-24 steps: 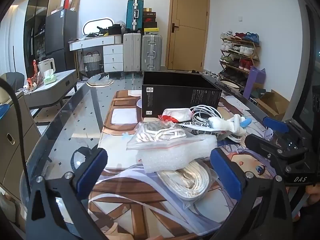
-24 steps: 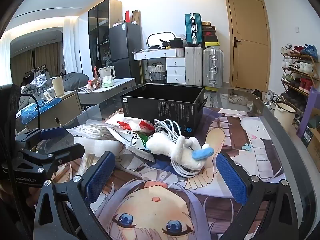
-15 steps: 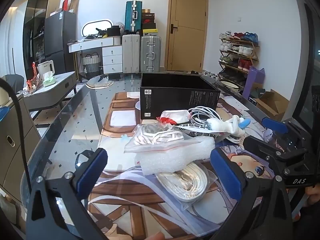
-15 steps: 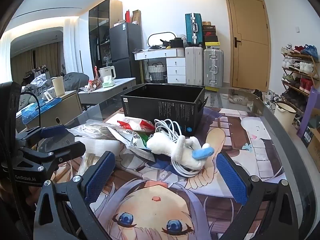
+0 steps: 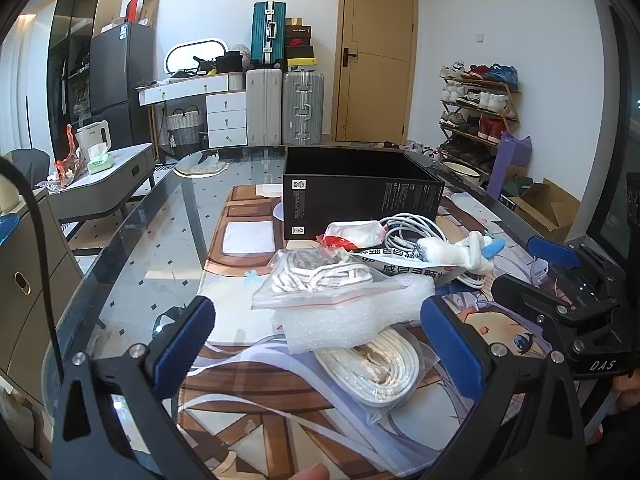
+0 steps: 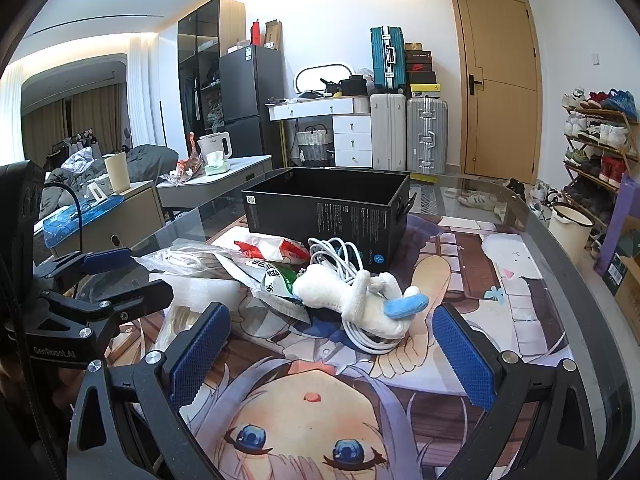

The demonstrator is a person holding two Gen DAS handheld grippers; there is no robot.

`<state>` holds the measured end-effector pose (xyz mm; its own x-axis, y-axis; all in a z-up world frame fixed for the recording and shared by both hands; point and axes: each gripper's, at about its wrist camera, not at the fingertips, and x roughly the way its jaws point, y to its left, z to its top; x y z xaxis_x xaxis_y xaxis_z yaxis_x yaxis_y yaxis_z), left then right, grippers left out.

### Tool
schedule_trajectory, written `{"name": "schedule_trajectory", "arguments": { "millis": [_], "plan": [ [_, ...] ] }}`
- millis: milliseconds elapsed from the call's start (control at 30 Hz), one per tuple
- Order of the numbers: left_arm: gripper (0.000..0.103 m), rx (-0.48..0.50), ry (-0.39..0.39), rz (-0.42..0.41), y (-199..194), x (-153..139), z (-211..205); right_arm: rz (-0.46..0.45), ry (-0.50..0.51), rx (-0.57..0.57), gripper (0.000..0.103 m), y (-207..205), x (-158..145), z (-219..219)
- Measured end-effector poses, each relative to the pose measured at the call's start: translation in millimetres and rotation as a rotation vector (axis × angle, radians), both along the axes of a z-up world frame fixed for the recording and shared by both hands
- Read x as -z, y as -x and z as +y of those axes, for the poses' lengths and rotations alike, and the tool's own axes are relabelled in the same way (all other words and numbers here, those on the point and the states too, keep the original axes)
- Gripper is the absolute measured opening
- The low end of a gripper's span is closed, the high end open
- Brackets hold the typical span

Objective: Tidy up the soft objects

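- While both grippers hover with their fingers spread wide and nothing between them, a heap of soft things waits on the glass table just in front of one open black box, which looks empty from here.
- Left gripper faces the near side of the heap; right gripper faces the side farthest from the box's left end.
- One plush toy, white with a blue tip, lies across one coil of white cable in front of the box; it should be light and squashy, best pinched across its body, though the cable may drag along.
- One sheet of white foam wrap sits nearer the left gripper than the box: featherlight, springy, likely to slip unless squeezed at mid-fold.
- Two clear bags are visible: one zip bag of striped cloth on top of the foam, one bag of white strap under it. Both probably slick; grasp the bulk, not the film.
- Two printed packets, one red-and-white and one white-and-green, lie between foam and box, crinkly and light.
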<state>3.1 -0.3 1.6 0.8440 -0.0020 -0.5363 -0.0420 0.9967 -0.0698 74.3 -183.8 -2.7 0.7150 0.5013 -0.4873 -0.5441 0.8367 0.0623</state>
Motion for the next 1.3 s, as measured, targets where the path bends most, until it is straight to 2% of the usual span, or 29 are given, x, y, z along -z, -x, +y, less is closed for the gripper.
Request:
{"name": "schedule_trajectory", "arguments": {
  "millis": [1300],
  "plan": [
    [0.103,-0.005,-0.005,0.004,-4.5,-0.3,0.8,0.0,0.003,-0.001,0.102,-0.6,0.4,0.0]
  ]
}}
